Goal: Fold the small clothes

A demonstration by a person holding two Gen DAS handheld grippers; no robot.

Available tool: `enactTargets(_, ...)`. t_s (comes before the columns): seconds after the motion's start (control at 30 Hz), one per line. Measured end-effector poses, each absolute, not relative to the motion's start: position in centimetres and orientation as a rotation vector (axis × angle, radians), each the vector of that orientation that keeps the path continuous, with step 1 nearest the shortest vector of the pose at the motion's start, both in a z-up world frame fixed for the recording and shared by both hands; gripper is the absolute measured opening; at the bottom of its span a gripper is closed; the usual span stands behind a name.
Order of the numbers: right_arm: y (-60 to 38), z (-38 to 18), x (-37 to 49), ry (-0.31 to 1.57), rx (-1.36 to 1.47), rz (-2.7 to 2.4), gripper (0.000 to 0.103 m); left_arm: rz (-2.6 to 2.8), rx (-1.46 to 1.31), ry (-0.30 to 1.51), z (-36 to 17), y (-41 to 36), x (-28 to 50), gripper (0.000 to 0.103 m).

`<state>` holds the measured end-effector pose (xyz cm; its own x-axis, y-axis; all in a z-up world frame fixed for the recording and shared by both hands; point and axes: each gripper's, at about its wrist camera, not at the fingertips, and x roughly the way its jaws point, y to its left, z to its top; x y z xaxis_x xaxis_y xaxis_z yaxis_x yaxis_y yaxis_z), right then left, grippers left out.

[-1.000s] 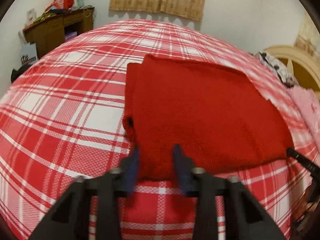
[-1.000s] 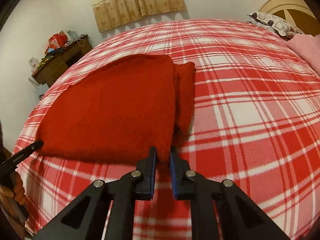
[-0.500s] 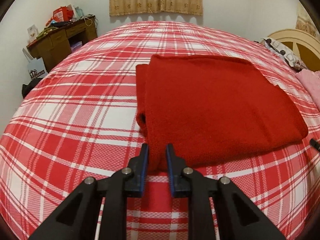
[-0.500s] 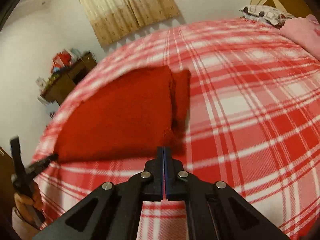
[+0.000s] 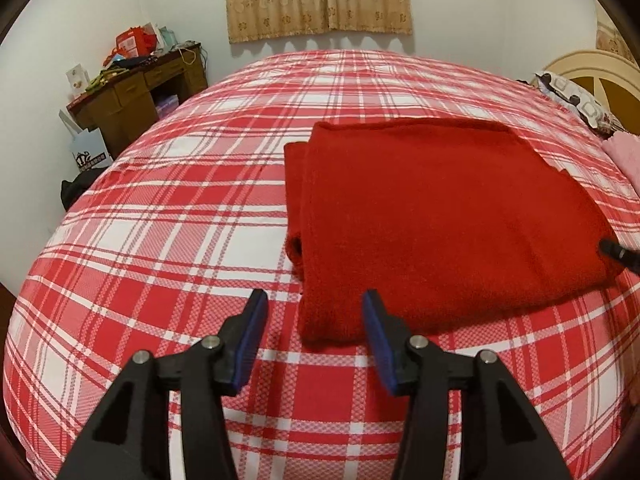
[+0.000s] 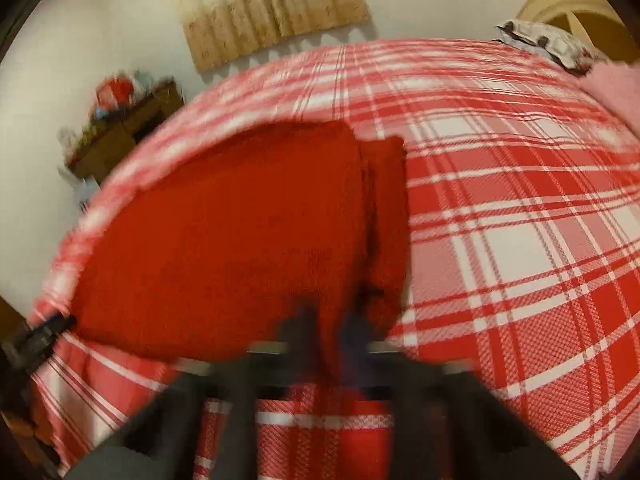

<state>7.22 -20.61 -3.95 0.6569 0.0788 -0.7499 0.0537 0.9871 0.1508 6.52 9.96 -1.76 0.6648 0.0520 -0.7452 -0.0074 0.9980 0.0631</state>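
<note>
A red knit garment (image 5: 440, 216) lies folded into a flat rectangle on the red-and-white plaid bed (image 5: 180, 220). My left gripper (image 5: 314, 300) hovers at its near left corner. Its jaws are opening, and the corner lies between the blue pads without touching them. The right wrist view is smeared by motion. There the garment (image 6: 224, 240) fills the left half, and my right gripper (image 6: 330, 324) sits at its near right corner, fingers almost together. Whether cloth is pinched I cannot tell. The right gripper's dark tip (image 5: 616, 258) touches that corner in the left wrist view.
A cluttered brown desk (image 5: 136, 84) stands at the far left with a white bag (image 5: 90, 152) beside it. A beige curtain (image 5: 320, 0) hangs on the back wall. At the right are the headboard (image 5: 592, 76), a patterned pillow (image 5: 572, 100) and pink cloth (image 5: 624, 152).
My left jaws, narrowly set at the garment's corner before, have spread wide. My right gripper shut and drew back off the cloth, then swung back to the garment's other near corner.
</note>
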Motion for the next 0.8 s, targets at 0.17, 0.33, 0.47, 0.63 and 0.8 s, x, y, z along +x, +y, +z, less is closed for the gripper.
enactTargets(0.17, -19.6, -3.7, 5.3, 0.845, 0.113, 0.057, 0.004, 0.019, 0.021, 0.863, -2.5, 10.3, 7.0, 0.052)
enactTargets(0.33, -20.8, -4.8, 3.9, 0.851, 0.13, 0.019, 0.004, 0.017, 0.019, 0.859, -2.8, 10.6, 7.0, 0.052)
enactTargets(0.47, -22.7, -4.9, 4.3, 0.856, 0.228, 0.042, 0.004, 0.016, 0.026, 0.862, -3.0, 11.4, 6.9, 0.054)
enactTargets(0.63, -25.1, -4.1, 4.2, 0.888, 0.328, 0.107, 0.006, -0.004, 0.006, 0.847, -1.9, 12.5, 6.6, 0.053)
enactTargets(0.8, -26.8, -0.9, 2.9, 0.766, 0.358, -0.008, 0.009, -0.026, -0.033, 0.813, -0.4, 12.7, 7.3, 0.056)
